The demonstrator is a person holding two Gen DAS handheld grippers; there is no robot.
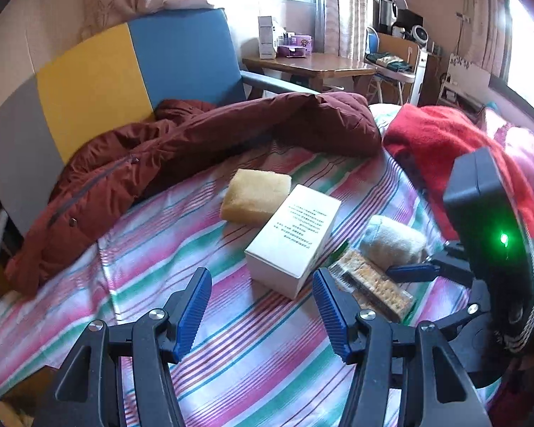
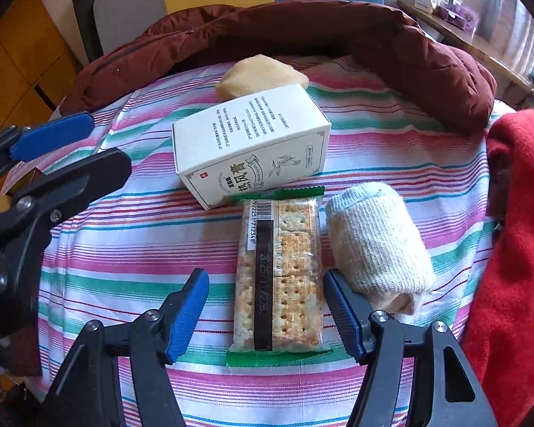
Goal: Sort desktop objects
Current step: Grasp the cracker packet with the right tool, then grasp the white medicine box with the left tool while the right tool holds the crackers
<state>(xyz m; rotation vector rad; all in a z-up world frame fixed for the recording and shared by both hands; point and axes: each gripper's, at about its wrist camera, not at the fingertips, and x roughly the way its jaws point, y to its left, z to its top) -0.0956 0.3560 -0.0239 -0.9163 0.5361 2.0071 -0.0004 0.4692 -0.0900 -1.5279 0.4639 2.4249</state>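
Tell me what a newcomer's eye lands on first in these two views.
First the cracker packet, lying lengthwise between the open pads of the right gripper on the striped sheet. Behind it sits the white box, with a rolled sock to the packet's right. A maroon jacket curves along the far edge.

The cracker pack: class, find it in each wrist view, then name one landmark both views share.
Left wrist: cracker pack lower right, beside the left gripper's right finger.
Right wrist: cracker pack lower centre, between the open right gripper's fingers.
Shared landmark: white box, just behind it.
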